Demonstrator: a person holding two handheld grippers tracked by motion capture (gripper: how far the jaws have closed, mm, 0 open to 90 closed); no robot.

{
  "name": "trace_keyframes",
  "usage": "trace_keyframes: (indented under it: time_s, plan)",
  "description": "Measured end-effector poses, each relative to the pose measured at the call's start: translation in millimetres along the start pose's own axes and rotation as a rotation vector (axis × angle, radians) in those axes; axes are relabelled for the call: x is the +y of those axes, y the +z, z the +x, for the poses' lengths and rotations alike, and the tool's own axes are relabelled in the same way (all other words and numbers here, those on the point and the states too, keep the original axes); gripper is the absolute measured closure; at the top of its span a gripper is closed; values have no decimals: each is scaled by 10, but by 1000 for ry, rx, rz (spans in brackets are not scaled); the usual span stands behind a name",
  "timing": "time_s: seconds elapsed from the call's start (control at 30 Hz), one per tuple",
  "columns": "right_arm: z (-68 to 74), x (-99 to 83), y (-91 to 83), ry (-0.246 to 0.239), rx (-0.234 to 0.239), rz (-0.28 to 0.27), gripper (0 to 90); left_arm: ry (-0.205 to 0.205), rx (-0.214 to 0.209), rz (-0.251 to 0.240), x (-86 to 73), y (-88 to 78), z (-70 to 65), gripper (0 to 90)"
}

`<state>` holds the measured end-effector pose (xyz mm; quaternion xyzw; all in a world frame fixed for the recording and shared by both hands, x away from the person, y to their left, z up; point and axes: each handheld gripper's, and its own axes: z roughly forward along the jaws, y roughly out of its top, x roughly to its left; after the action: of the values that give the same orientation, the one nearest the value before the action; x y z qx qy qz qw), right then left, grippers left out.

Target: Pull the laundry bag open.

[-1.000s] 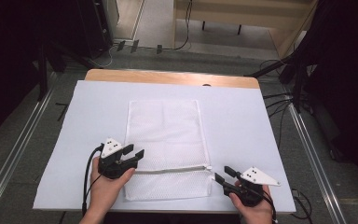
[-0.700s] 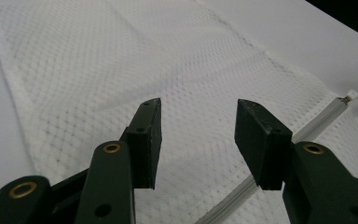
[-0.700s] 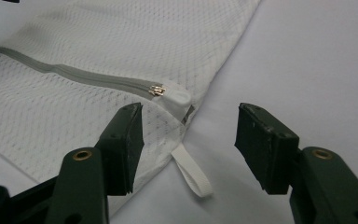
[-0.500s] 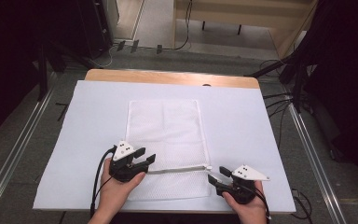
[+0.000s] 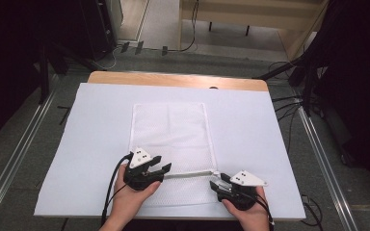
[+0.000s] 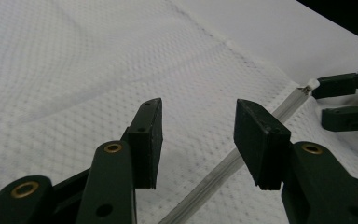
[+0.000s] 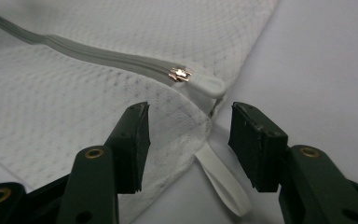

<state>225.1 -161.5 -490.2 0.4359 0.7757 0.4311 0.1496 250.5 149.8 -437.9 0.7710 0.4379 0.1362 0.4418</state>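
Observation:
A white mesh bag [image 5: 171, 130] lies flat on the white sheet, its grey zipper [image 5: 190, 174] running across near the front end. My left gripper [image 5: 163, 166] hovers open over the zipper's left part; in the left gripper view the zipper [image 6: 214, 179] passes under the gap between its jaws [image 6: 198, 140]. My right gripper [image 5: 217, 183] is open at the bag's right front corner, its jaws having just been closing. Between its jaws [image 7: 189, 140] lie the bag's corner and a white loop tab [image 7: 223, 182], unpressed. The zipper pull [image 7: 207, 84] sits just beyond the tips. The right gripper [image 6: 320, 102] also shows at the zipper's far end.
A white sheet [image 5: 270, 144] covers the wooden table [image 5: 173, 79]. Metal rails [image 5: 318, 154] run along the floor on both sides. Cables and dark equipment stand beyond the table's far edge and at the right.
My left gripper has moved right, from the bag's left edge onto the bag along the zipper. My right gripper has shifted left toward the bag's corner.

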Motion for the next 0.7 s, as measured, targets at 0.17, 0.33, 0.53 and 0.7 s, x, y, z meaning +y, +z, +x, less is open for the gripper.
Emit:
trace_keyframes:
  time_s: [0.17, 0.33, 0.53, 0.7]
  plan:
    - [30, -17, 20, -7, -52, 2, 605, 25, -25, 1, 19, 57, -115, 527]
    - [69, -29, 26, -33, -90, 0, 633, 55, -54, 25, 24, 150, -243, 517]
    - [117, -38, 38, -53, -90, -9, 764, 85, -103, 53, 86, 277, -412, 505]
    - [95, -38, 38, -15, -71, -15, 893, 75, -149, 69, 141, 439, -568, 509]
